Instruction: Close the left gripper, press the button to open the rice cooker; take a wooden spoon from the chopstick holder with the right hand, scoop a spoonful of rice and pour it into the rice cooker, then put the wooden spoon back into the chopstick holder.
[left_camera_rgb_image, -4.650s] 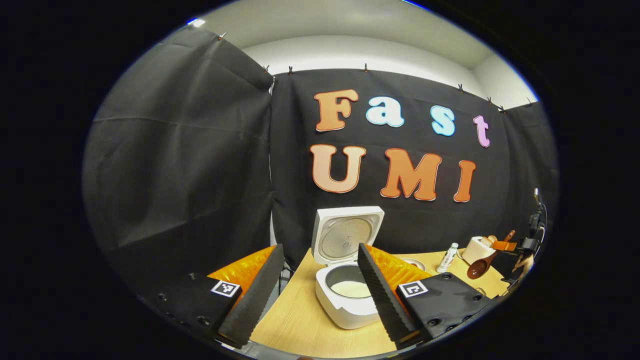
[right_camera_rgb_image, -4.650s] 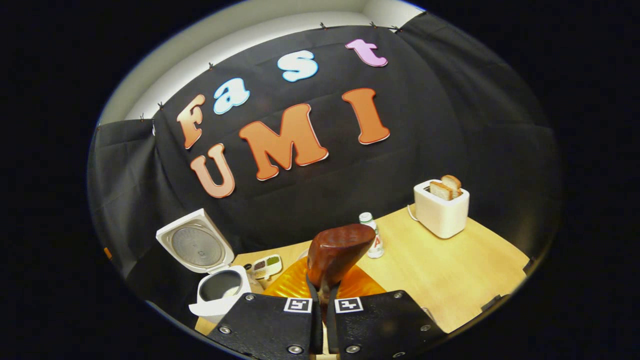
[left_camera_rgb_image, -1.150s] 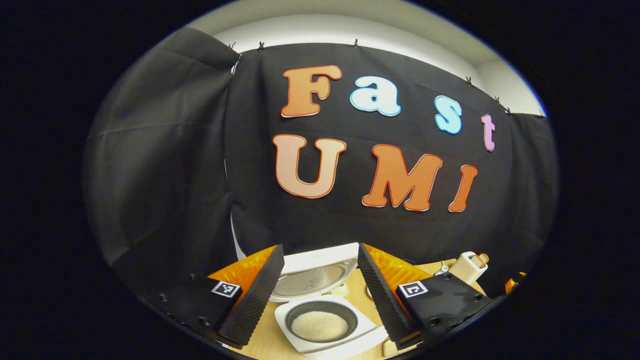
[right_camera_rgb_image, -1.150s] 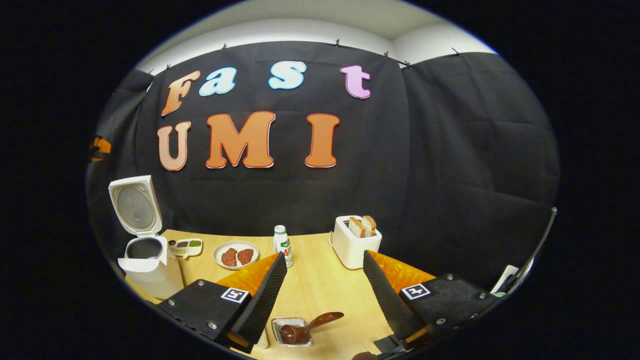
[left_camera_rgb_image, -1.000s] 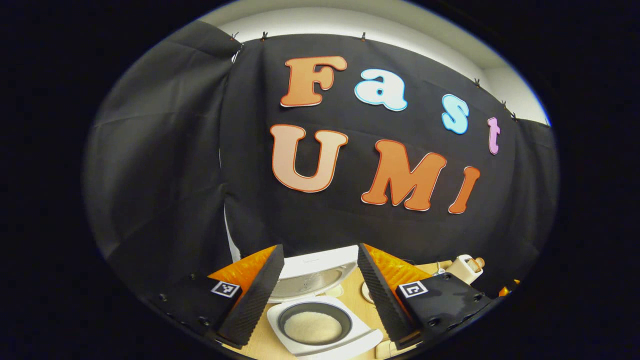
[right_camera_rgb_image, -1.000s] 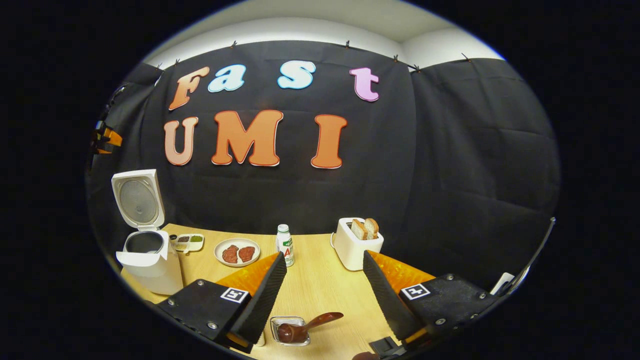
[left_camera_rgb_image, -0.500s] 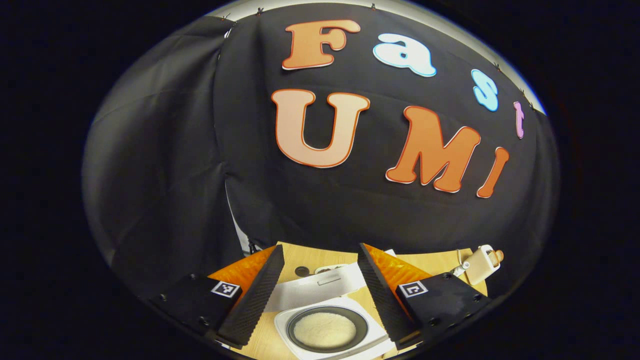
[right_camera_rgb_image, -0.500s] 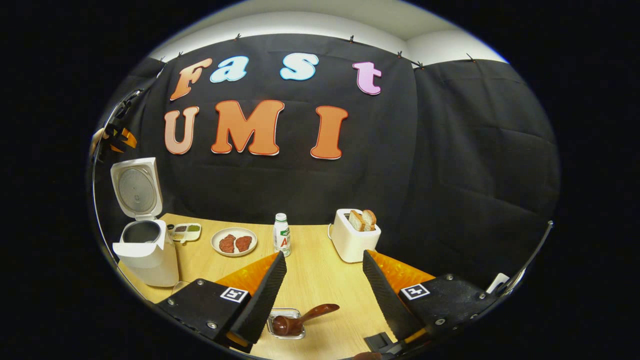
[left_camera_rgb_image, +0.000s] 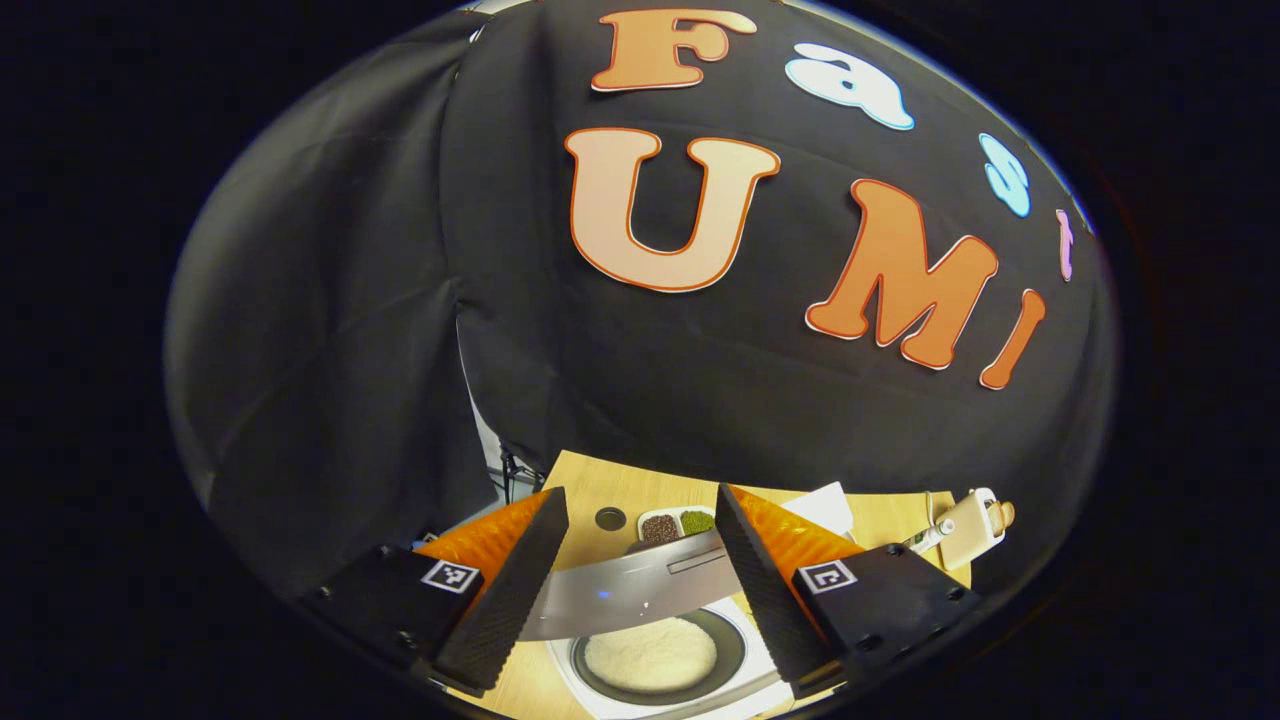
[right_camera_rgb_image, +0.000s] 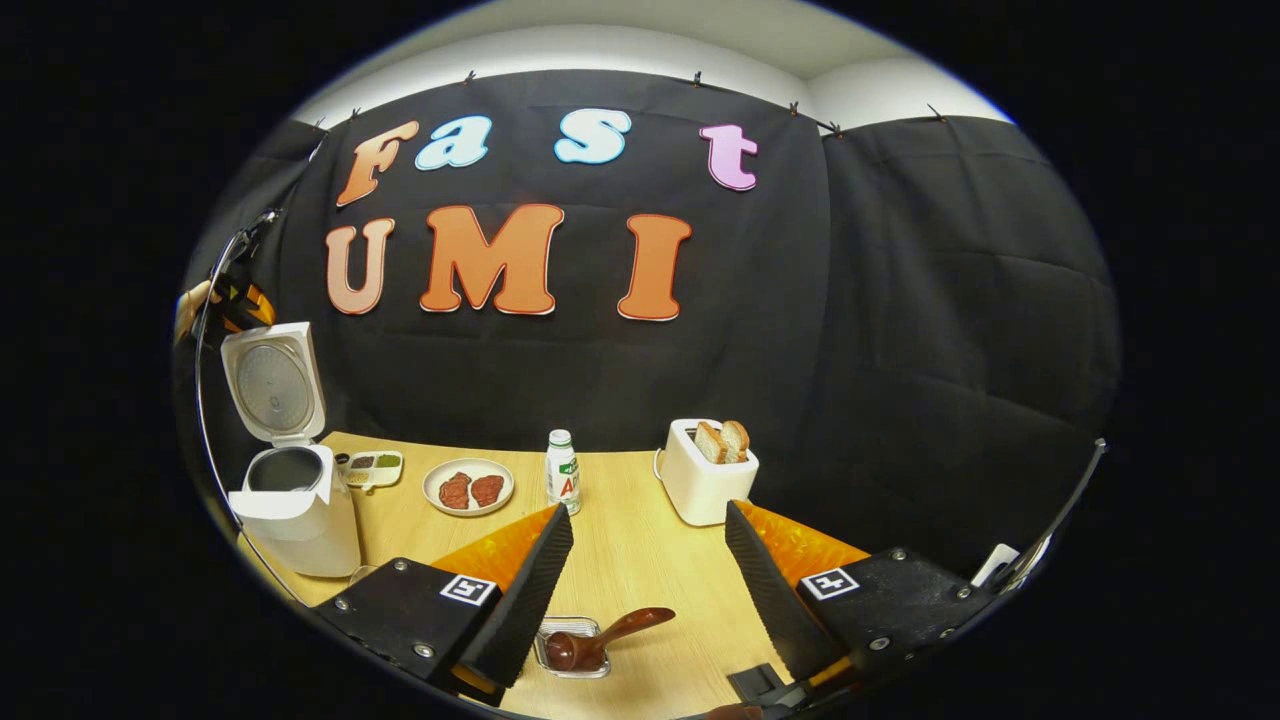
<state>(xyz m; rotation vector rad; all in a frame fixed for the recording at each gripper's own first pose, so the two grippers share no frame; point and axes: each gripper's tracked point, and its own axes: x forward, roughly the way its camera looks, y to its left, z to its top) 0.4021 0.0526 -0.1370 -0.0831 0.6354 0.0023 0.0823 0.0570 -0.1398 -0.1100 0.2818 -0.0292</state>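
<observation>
The white rice cooker (right_camera_rgb_image: 295, 520) stands at the table's left end with its lid (right_camera_rgb_image: 272, 385) raised. In the left gripper view its pot holds white rice (left_camera_rgb_image: 650, 655), and the blurred lid (left_camera_rgb_image: 640, 592) lies between my fingers, just above the pot. My left gripper (left_camera_rgb_image: 638, 495) is open, high over the cooker; it also appears beside the lid's top (right_camera_rgb_image: 228, 298). My right gripper (right_camera_rgb_image: 648, 508) is open and holds nothing. Below it the brown wooden spoon (right_camera_rgb_image: 600, 640) rests in the metal chopstick holder (right_camera_rgb_image: 572, 652), handle pointing right.
On the wooden table (right_camera_rgb_image: 640, 560) stand a plate of meat (right_camera_rgb_image: 468, 487), a small bottle (right_camera_rgb_image: 563, 470), a white toaster with bread (right_camera_rgb_image: 705, 470) and a condiment dish (right_camera_rgb_image: 373, 463). The toaster (left_camera_rgb_image: 965, 525) and dish (left_camera_rgb_image: 675, 522) also lie beyond the cooker.
My right gripper, shut on the spoon 4.7 s ago, is now open with the spoon in the holder. Over the last second my left gripper has risen and moved forward over the cooker's lid.
</observation>
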